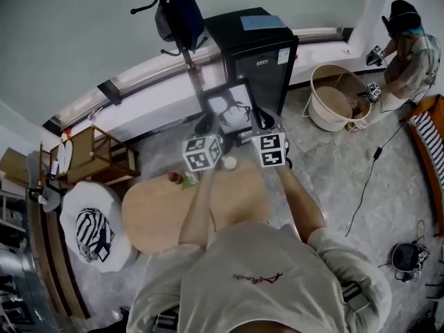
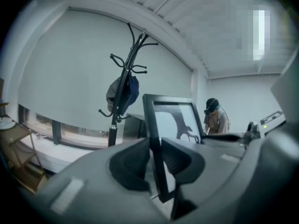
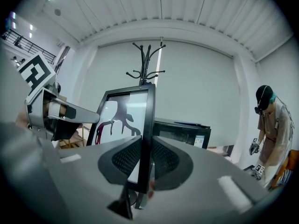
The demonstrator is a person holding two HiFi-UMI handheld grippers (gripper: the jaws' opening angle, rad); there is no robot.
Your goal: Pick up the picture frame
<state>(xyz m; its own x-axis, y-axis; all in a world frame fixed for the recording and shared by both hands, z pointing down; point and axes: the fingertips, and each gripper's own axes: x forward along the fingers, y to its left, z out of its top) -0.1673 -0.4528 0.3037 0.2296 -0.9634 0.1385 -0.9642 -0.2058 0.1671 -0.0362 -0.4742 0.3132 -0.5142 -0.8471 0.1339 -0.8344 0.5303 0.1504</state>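
A black picture frame point(image 1: 229, 107) with a dark antler-like print on white hangs upright in the air above the far edge of the round wooden table point(image 1: 156, 217). My left gripper point(image 1: 210, 125) is shut on the frame's left edge, and in the left gripper view the black border point(image 2: 156, 139) stands clamped between the two dark pads point(image 2: 133, 164). My right gripper point(image 1: 259, 125) is shut on the right edge; the right gripper view shows the frame point(image 3: 124, 118) edge-on between its ribbed pads point(image 3: 163, 158). Both grippers point roughly level.
A small red thing point(image 1: 173, 177) and a white cup point(image 1: 229, 163) sit on the table's far side. Behind the frame stand a coat stand point(image 1: 182, 19) and a black cabinet point(image 1: 258, 47). A round tub point(image 1: 336, 99) and another person point(image 1: 409, 47) are at the right, a wooden shelf point(image 1: 94, 155) at the left.
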